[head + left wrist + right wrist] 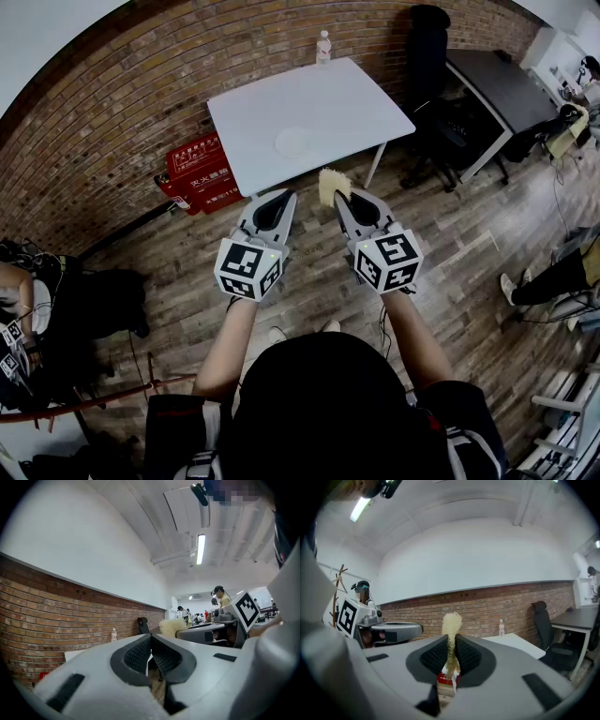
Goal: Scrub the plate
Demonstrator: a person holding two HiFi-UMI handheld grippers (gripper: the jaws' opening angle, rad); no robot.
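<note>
White table (347, 103) beside brick wall (112, 112); plate (293, 142) lying on it near front edge. Left gripper (284, 197) closed, empty. Right gripper (343, 199) alongside, clamped on yellow sponge (332, 182), short of table.

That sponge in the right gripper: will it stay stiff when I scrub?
Probably soft: the sponge pinches thin between the right gripper's pads and flares above. Its fuzzy texture suggests it is light; the free tip may bend.
</note>
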